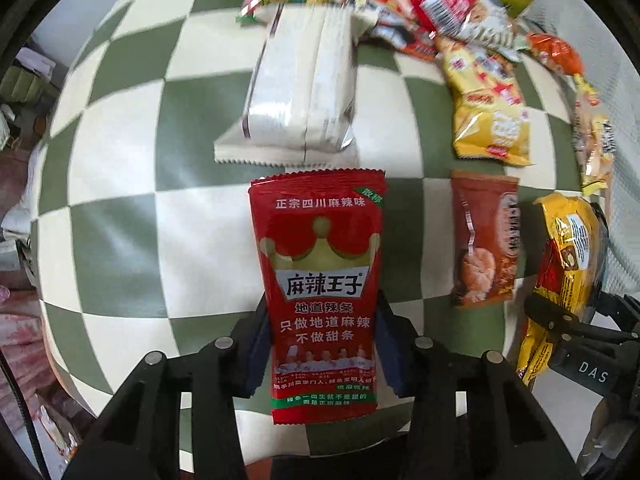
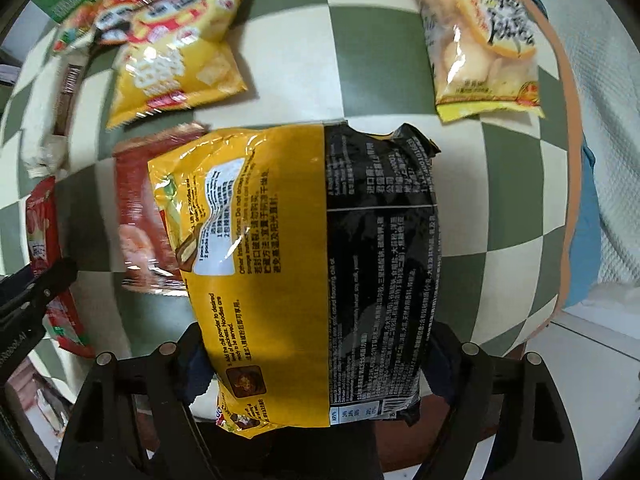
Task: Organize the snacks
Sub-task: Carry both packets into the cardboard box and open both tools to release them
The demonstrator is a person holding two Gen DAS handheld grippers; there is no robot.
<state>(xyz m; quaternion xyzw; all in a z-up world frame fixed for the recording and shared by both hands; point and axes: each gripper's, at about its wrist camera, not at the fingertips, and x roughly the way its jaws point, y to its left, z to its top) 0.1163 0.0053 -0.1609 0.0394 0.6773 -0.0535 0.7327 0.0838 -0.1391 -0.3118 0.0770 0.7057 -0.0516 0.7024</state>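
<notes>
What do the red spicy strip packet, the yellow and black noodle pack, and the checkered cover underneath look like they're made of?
Red packet: glossy printed plastic film, probably foil-lined, with a serrated heat-sealed top edge.
Noodle pack: thin shiny plastic wrap; it crinkles and throws glare.
Checkered cover: matte green and cream, no shine, so likely woven cloth, though a soft mat is possible.

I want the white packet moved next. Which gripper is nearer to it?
Left. The left gripper, holding the red packet, sits just below the white packet. The right gripper, holding the noodle pack, is farther off to its right.
</notes>
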